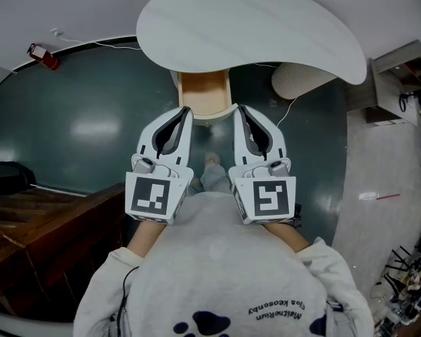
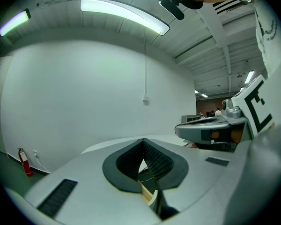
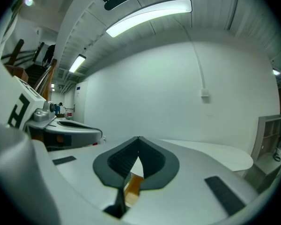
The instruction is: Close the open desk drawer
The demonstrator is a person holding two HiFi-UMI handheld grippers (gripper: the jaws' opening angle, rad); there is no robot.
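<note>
The open drawer [image 1: 204, 94], light wood inside, sticks out from under the white desk top [image 1: 252, 23] toward me. Both grippers are held side by side, pointing at its front edge. My left gripper [image 1: 184, 110] is shut and empty, its tip at the drawer's left front corner. My right gripper [image 1: 240, 109] is shut and empty at the right front corner. Whether either tip touches the wood I cannot tell. In the left gripper view the closed left gripper [image 2: 143, 142] shows a sliver of drawer [image 2: 148, 196] below it. The right gripper view shows the right gripper [image 3: 138, 138] above the drawer [image 3: 132, 186].
A dark wooden piece of furniture [image 1: 49, 223] stands at my left. A red fire extinguisher [image 1: 45, 56] lies by the far wall. A pale round object [image 1: 298, 80] sits under the desk's right side, and a shelf unit [image 1: 405, 83] stands at the far right.
</note>
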